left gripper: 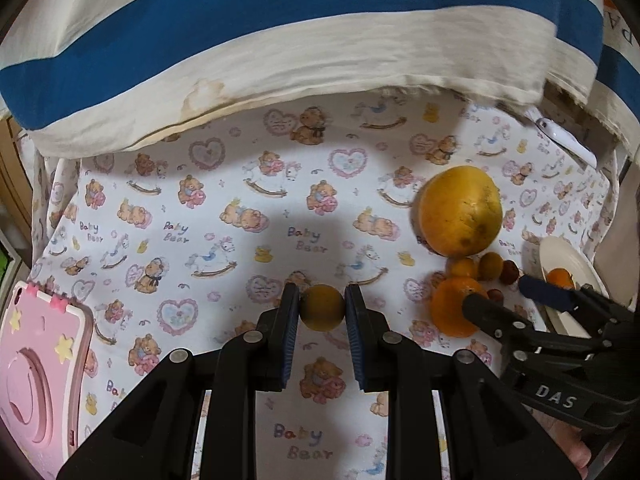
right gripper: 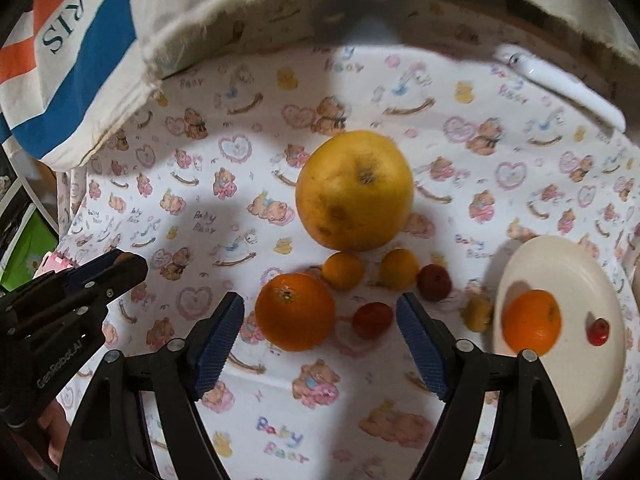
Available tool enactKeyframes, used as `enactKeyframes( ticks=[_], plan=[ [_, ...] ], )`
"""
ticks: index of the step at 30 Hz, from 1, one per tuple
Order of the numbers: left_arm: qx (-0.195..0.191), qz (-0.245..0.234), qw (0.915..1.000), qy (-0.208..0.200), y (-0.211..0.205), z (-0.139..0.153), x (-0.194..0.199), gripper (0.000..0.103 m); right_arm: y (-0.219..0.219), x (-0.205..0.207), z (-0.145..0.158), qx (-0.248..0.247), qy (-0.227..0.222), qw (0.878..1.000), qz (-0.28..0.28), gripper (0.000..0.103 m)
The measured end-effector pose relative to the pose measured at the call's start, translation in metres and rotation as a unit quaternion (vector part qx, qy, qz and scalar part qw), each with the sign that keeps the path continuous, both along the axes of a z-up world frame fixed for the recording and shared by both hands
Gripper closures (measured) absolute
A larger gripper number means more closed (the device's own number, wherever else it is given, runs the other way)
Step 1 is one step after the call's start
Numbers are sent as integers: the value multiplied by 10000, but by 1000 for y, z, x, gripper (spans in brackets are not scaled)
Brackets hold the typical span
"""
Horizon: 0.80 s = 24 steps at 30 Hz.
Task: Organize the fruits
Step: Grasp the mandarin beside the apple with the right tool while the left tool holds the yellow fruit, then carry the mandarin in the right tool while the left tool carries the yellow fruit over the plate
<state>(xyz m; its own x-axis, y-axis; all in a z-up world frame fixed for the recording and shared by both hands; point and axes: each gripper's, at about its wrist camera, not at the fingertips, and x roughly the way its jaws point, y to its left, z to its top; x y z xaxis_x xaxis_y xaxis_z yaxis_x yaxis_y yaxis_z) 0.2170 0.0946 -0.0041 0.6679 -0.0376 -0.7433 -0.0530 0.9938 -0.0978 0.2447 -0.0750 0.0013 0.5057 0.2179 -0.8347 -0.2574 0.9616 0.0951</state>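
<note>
Yellow small citrus (left gripper: 322,307) sits pinched between my left gripper (left gripper: 322,312) pads, low centre of frame — my right gripper (right gripper: 320,320) is spread wide, an orange (right gripper: 295,311) and red fruit (right gripper: 372,320) lying between its tips.

A: Where does the left wrist view sit?
B: Low and close over the printed cloth (left gripper: 224,216), facing the striped pillow (left gripper: 280,40), left of the big yellow fruit (left gripper: 460,210).
A: And the right?
B: Close, facing that same fruit (right gripper: 354,190); both share it and the plate (right gripper: 580,380).
</note>
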Motion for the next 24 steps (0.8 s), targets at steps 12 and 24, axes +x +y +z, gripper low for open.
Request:
enactKeyframes(
  ticks=[12, 24],
  plan=[
    [-78, 142, 9999, -55, 6, 5, -2, 81, 20, 5, -25, -163, 205, 9993, 269, 50],
    [-63, 256, 9988, -422, 10, 23, -13, 81, 14, -12, -16, -155, 38, 9994, 312, 52]
  ],
)
